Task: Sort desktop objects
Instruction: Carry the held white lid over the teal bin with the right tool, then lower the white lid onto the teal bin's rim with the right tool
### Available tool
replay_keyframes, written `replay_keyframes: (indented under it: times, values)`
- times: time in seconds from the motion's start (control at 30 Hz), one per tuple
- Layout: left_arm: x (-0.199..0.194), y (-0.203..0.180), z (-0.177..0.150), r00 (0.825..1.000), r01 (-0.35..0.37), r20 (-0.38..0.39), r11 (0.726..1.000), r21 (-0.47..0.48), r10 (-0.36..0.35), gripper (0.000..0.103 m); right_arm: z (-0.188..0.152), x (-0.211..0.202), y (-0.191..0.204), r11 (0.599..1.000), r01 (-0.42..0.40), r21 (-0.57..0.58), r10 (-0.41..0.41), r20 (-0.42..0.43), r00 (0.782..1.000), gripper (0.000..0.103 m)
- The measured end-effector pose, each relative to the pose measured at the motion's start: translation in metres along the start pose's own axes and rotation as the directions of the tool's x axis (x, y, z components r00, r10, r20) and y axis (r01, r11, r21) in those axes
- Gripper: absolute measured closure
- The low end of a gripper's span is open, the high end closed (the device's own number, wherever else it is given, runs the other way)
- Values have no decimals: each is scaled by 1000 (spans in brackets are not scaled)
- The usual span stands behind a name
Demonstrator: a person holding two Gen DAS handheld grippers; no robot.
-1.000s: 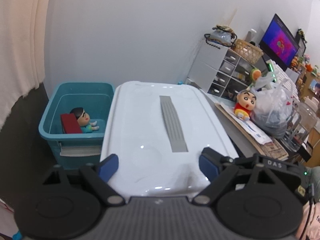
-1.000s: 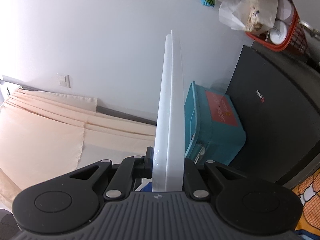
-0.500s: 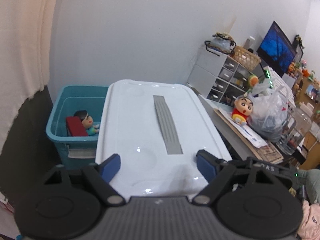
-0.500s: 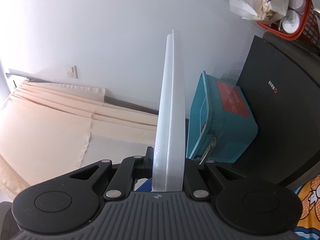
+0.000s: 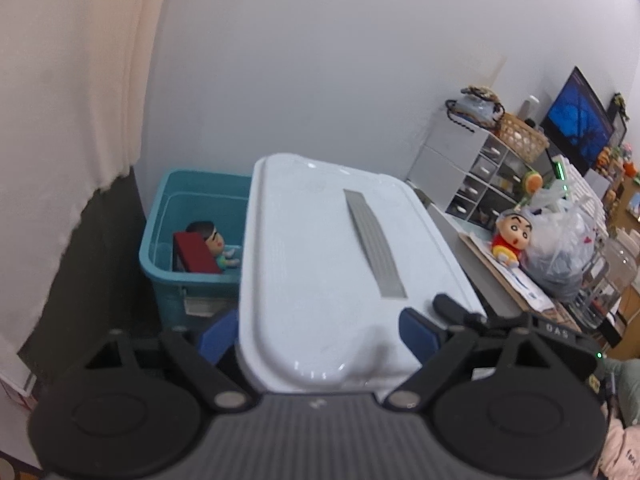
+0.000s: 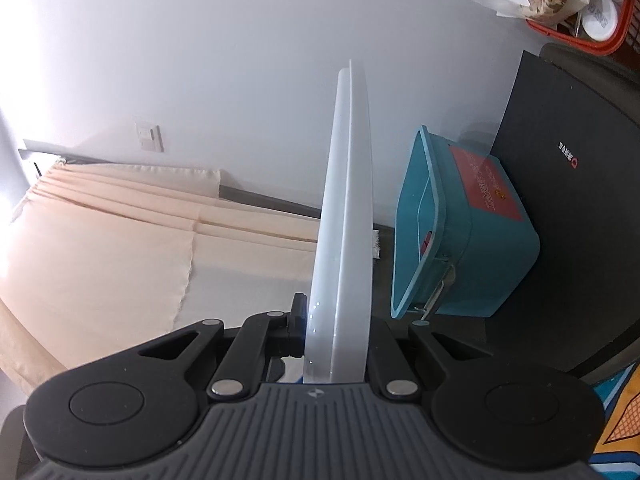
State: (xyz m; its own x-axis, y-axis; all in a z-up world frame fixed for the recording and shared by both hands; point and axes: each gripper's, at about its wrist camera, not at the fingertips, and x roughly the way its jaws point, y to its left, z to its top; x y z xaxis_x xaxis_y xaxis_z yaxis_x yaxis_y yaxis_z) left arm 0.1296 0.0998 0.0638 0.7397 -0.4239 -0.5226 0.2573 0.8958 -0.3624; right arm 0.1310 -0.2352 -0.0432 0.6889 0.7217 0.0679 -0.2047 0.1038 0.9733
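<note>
Left wrist view: a white lid [image 5: 336, 264] with a grey strip [image 5: 374, 244] down its middle is seen flat from above, filling the centre of the frame. The left gripper [image 5: 318, 334] is spread wide, its blue pads [image 5: 416, 334] standing at either side of the lid's near end; whether the pads touch the lid's edges cannot be told. Behind the lid's left edge a teal bin [image 5: 160, 240] stands open at the back edge of a dark mat [image 5: 100, 264], close to the wall. Inside the bin a red box [image 5: 196, 252] and a small doll figure [image 5: 214, 242] are seen, lying against each other. To the right of the lid, on the desk, a second doll in a red shirt [image 5: 510, 236] is set just beside a clear plastic bag [image 5: 568, 248], with a grey drawer unit [image 5: 468, 172] behind them.

Right wrist view: the same lid [image 6: 344, 220] is seen edge-on, and the right gripper [image 6: 336, 342] is closed upon its near rim, one finger on each face. The teal bin [image 6: 476, 240] is shown to the lid's right on the dark mat [image 6: 560, 184], apart from the lid. A cream curtain [image 6: 112, 232] fills the left side.
</note>
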Motion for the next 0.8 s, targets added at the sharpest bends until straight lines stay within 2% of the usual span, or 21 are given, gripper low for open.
replay_keyframes:
  times: [0.17,0.4,0.8]
  values:
    - [5,7,-2,999,47,-12,998,-52,-48,12,3,9,-2,999,-34,17,34,-12,999,94]
    - [9,18,1,1000,26,11,997,-70,-25,13,7,29,-2,1000,-14,-14,14,-50,999,92]
    - [27,46,4,1000,-32,-2,994,-108,32,13,13,66,-25,999,17,33,-14,-100,995,92]
